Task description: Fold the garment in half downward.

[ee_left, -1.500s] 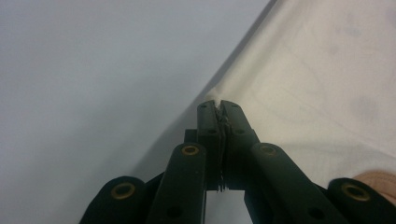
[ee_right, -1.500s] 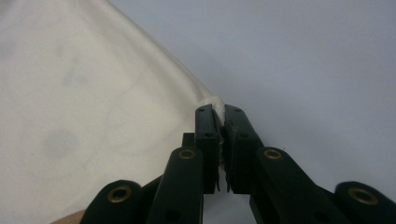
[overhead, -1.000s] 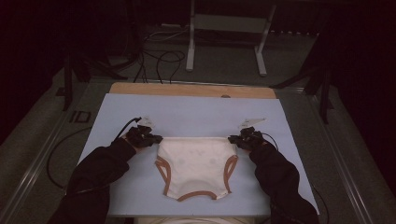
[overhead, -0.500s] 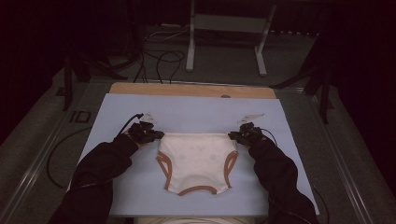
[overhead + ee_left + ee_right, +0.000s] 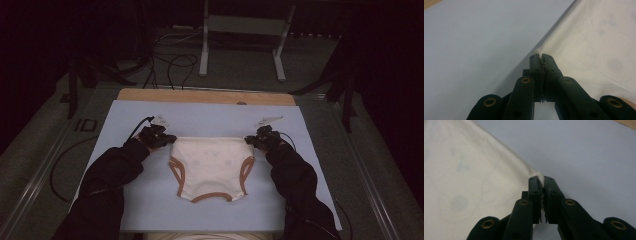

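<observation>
Compared with a second earlier, the cream baby underpants [image 5: 210,167] with brown trim had been drawn slightly farther up the pale blue mat [image 5: 320,165] and were laid flat at its middle, waistband stretched straight, so spreading appeared nearly done. Each top corner was pinched between pressed-together jaws, by the left gripper [image 5: 541,57] at one end and the right gripper [image 5: 541,178] at the other, with dark sleeves [image 5: 295,175] alongside. A wooden board edge [image 5: 205,96] was seen beyond the mat, and nothing was found blocking the cloth.
</observation>
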`<action>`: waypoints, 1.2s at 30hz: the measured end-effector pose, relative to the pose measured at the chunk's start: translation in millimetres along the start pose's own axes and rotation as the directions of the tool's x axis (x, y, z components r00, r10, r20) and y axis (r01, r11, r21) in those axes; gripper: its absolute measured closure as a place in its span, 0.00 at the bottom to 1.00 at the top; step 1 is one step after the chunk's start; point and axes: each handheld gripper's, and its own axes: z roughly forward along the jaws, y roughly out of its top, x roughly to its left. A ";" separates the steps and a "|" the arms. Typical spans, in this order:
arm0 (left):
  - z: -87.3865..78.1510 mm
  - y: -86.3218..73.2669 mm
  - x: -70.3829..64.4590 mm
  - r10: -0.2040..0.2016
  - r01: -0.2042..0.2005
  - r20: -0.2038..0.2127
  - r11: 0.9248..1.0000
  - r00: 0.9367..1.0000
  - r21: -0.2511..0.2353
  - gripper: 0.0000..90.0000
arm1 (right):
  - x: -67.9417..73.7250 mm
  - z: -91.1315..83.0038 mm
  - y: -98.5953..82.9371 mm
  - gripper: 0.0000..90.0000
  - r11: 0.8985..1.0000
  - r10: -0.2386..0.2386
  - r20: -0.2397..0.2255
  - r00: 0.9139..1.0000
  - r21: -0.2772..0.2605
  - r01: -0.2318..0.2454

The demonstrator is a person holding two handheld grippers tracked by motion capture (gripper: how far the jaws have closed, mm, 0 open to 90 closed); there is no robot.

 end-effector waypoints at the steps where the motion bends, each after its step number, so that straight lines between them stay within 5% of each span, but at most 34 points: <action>1: 0.4 0.8 0.6 0.005 -0.005 -0.001 1.000 1.000 0.003 0.98 | -0.6 0.4 0.5 0.95 1.000 0.002 0.001 1.000 0.003 -0.002; 36: 35.1 23.7 25.3 -0.055 0.056 -0.078 0.998 0.995 0.018 0.98 | -31.7 28.9 12.9 0.95 0.998 0.052 0.057 0.997 0.031 -0.054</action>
